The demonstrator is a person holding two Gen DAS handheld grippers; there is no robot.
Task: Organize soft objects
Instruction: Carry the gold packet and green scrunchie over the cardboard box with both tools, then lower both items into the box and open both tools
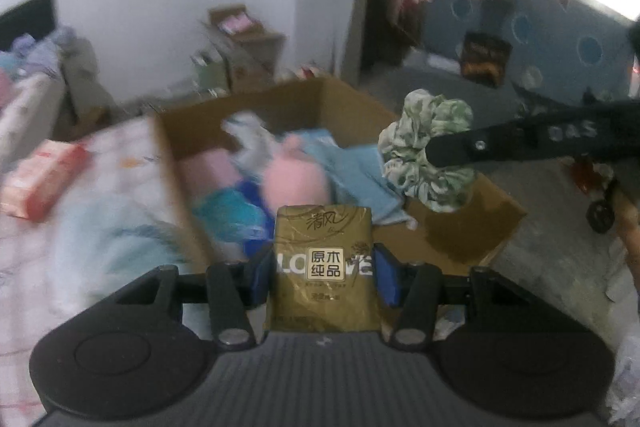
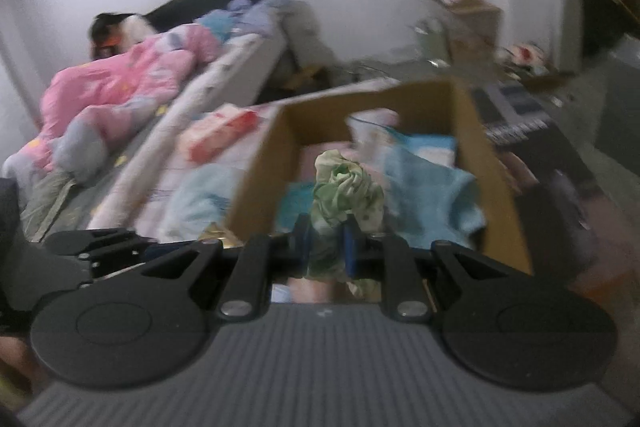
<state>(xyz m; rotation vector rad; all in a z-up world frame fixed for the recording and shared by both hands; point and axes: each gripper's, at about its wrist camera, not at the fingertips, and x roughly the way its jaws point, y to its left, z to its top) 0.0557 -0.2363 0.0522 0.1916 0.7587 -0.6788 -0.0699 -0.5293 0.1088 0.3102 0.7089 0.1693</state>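
- The step in hand looks like delivery: both grippers carry a soft thing toward the open cardboard box [image 1: 176, 163], which already holds soft goods, among them a pink plush [image 1: 294, 179] and a blue cloth [image 1: 360, 171].
- The left gripper [image 1: 326, 273] holds a gold tissue pack [image 1: 324, 267] upright, its 2 blue pads [image 1: 387, 277] pressing the pack's sides at a middling width. The pack sits in front of the box's near edge, not yet clearly over the opening.
- The right gripper [image 2: 326, 247] is closed nearly tight on a green floral scrunchie [image 2: 346, 189]. In the left wrist view the scrunchie [image 1: 424, 155] hangs from the black fingers above the box's right side.
- Both views are smeared, so exact heights over the box cannot be told.
- The next move, as I judge it, calls for carrying each thing over a free patch inside the box, lowering, then opening the jaws.
- The scrunchie is limp and may cling to a pad; the pack is firmer and should drop cleanly.
- A red tissue box [image 1: 40, 179] lies on the bed [image 1: 120, 155] left of the box, seemingly left to sort.
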